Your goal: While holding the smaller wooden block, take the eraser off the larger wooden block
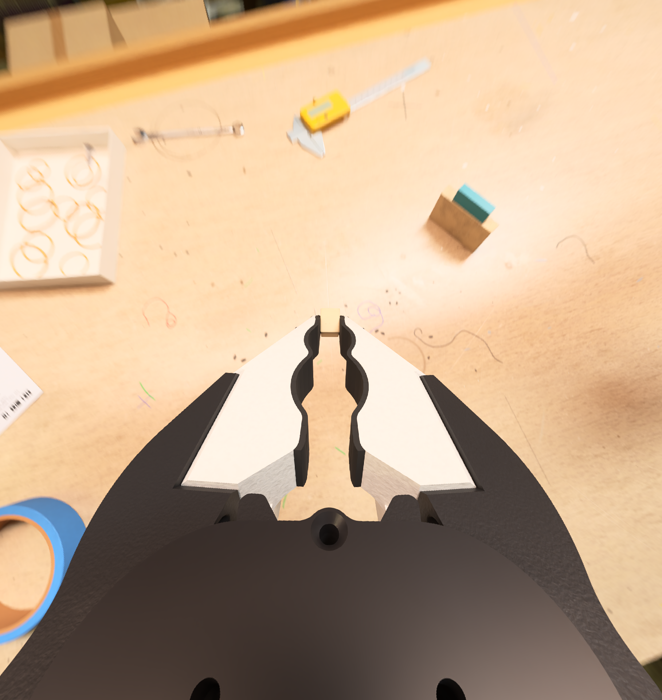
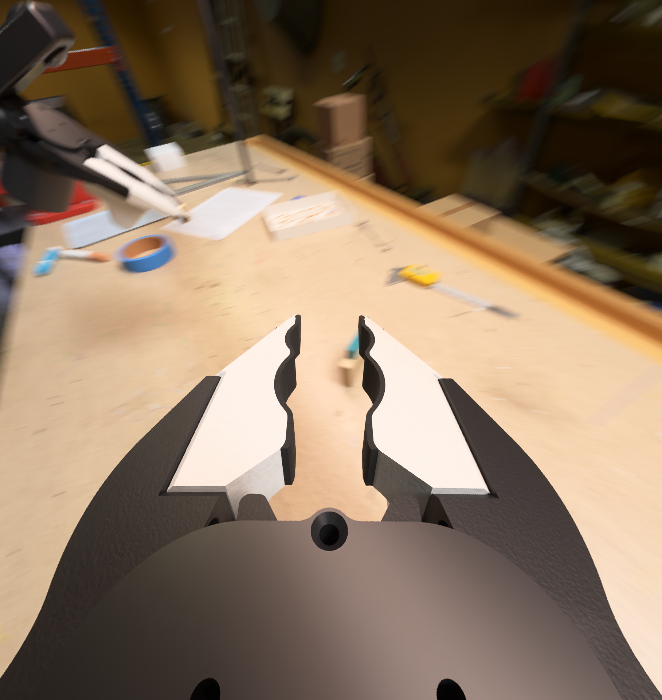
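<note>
Workbench (image 1: 549, 492) holds one larger wooden block (image 1: 458, 226) at two o'clock, one teal eraser (image 1: 474, 203) on top, long axis toward four o'clock. Left gripper (image 1: 329, 326) pinches one smaller wooden block (image 1: 329, 325); right gripper (image 2: 329, 326) gapes empty.

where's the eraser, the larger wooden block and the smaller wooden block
eraser (image 1: 474, 205): left wrist view, on its teal top face.
larger wooden block (image 1: 456, 227): left wrist view, on its wood-grain side face.
smaller wooden block (image 1: 329, 322): left wrist view, on its pale face between the left tongs' tips.
</note>
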